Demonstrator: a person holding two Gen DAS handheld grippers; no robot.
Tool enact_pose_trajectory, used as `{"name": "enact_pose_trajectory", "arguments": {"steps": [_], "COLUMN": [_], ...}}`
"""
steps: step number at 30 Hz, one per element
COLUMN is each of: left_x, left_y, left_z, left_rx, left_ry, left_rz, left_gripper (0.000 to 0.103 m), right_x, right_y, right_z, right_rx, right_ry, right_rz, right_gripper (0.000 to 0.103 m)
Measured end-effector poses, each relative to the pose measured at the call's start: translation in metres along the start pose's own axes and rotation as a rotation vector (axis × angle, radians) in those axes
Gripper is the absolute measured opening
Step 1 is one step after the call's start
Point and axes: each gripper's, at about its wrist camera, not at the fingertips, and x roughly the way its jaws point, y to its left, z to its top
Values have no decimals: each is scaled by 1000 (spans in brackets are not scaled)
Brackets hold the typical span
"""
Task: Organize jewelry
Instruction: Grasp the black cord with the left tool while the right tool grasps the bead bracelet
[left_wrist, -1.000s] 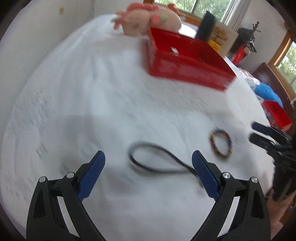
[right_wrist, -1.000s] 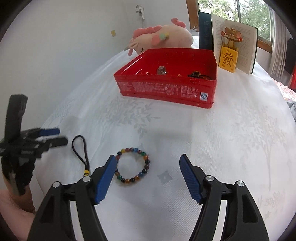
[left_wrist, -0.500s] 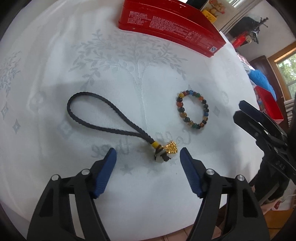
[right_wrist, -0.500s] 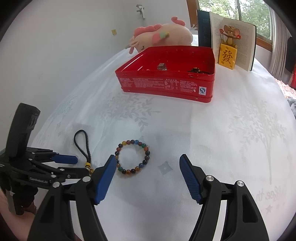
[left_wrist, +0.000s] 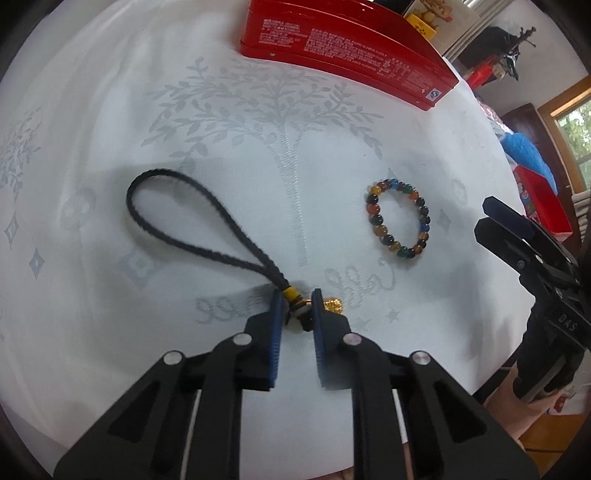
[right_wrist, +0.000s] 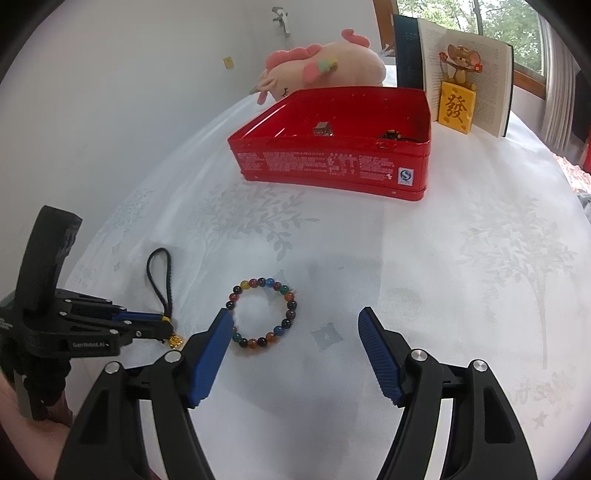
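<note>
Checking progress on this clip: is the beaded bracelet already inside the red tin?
No, the beaded bracelet lies flat on the white tablecloth, well in front of the red tin.

Red tin (right_wrist: 332, 162), black cord (left_wrist: 192, 229), multicoloured bracelet (left_wrist: 399, 219).

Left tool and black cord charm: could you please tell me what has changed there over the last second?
The left tool dropped onto the cord charm and its jaws are closing around the knot end. The right tool, bead bracelet and red tin stayed put.
</note>
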Motion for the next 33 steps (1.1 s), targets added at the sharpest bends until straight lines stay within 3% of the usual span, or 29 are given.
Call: {"name": "enact_pose_trajectory", "arguments": {"steps": [4,8,17,19,23,33], "left_x": [-6,-10,-9,-9,-10,-27], "left_y": [10,17,18,20,23,21], "left_z": [-5,-5,-1,0,3,2], "left_rx": [8,12,36,35,35,53], "left_ry": [-9,-24,-49,-50,-57,-112], "left_rz": [19,25,19,8,-7,-39], "left_gripper": [11,10,10,10,10,10], "right_x": [6,17,51,56,55,20], "right_y": [6,7,13,15,17,17], "right_z": [0,4,8,9,7,3], "right_rx": [-18,-19,-32,-52,-74,-48], "right_ry": [26,66,150,147,142,68], "right_rz": [19,6,-8,-36,-75,7], "right_gripper": [70,56,40,34,8,7]}}
